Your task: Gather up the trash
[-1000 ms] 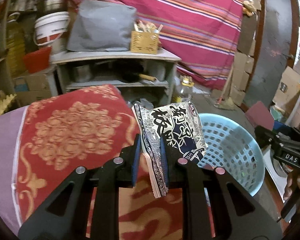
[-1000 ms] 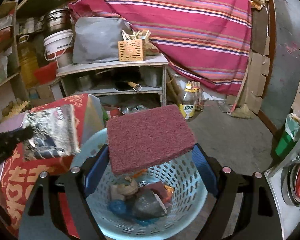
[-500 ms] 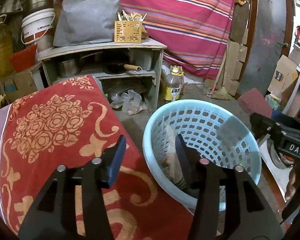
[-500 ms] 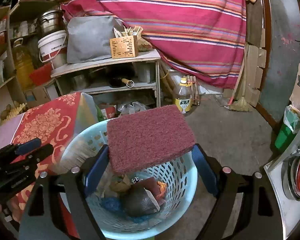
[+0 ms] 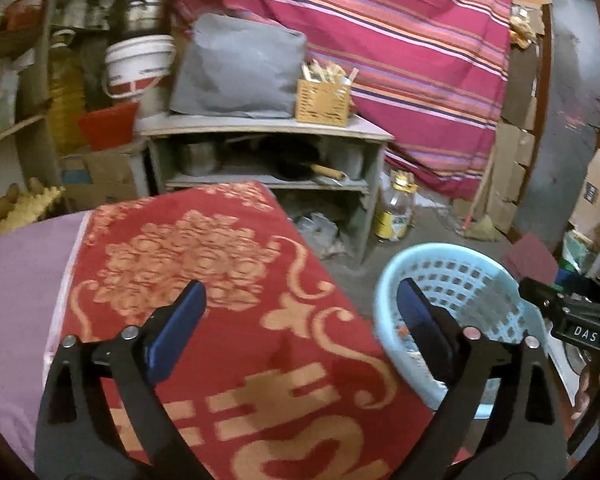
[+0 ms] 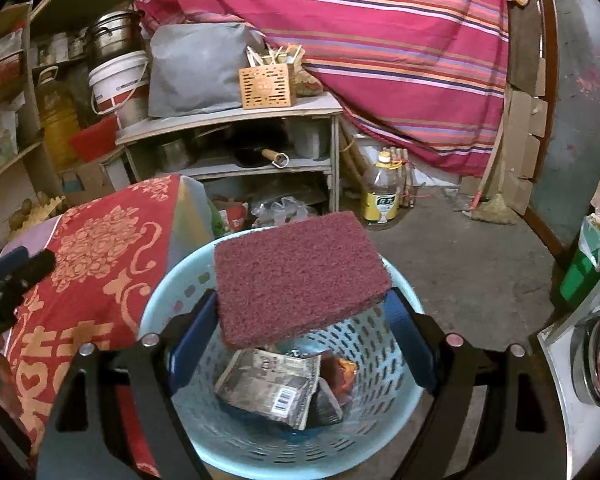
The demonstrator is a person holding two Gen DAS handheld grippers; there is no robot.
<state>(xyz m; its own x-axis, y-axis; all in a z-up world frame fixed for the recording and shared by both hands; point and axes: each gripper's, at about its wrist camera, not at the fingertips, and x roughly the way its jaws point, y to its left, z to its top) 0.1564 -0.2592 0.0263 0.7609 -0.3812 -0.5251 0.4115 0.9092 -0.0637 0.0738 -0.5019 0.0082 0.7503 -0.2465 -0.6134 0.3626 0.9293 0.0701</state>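
Left tongs (image 5: 300, 320) spread, holding nothing, over red cloth (image 5: 204, 264), right tongs (image 6: 300, 320) pinching maroon scouring pad (image 6: 296, 272) above light-blue basket (image 6: 380, 432), printed wrapper (image 6: 272, 388) lying inside

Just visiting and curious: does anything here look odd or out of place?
Only the maroon scouring pad: the right gripper holds it flat above the light blue basket of trash. The left gripper is open, empty.

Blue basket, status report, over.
Left gripper open, empty. Right gripper shut on maroon scouring pad above light-blue perforated plastic basket. Nothing blocking.
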